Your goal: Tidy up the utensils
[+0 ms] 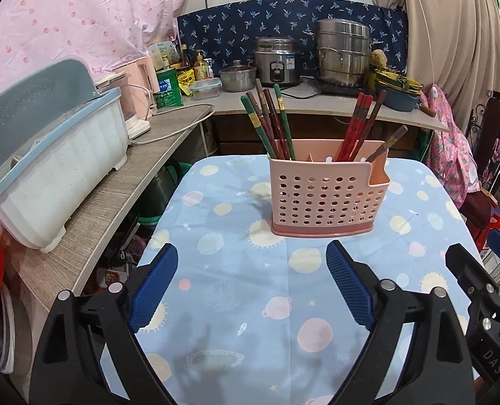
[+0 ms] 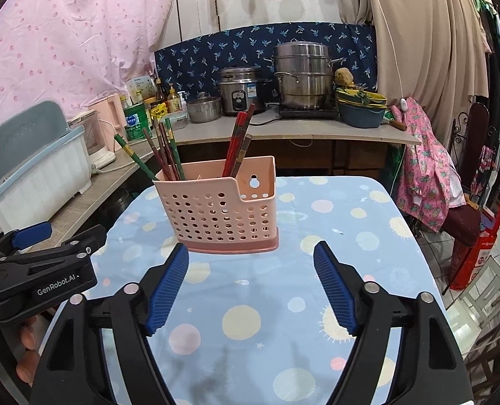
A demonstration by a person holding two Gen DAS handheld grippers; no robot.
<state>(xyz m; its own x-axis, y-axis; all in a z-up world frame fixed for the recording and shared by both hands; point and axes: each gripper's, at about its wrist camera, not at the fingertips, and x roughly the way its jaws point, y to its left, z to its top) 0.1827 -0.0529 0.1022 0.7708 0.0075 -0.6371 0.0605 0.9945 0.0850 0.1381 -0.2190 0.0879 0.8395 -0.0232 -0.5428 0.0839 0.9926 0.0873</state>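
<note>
The perforated pink plastic chopstick holder [image 2: 221,209] was seen just ahead of the wide, empty right gripper [image 2: 251,283], its chopsticks [image 2: 236,145] leaning upright; the left gripper [image 1: 253,290] was likewise spread, holding nothing.

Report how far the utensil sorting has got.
Looks done: chopsticks stand in the pink holder on the table, none loose. In hand: nothing; left gripper and right gripper are open, short of it. Left: apparently nothing visible.

Tablecloth [image 2: 250,303] bare before caddy [image 2: 221,216] — chopsticks [image 2: 163,155] lean left.
</note>
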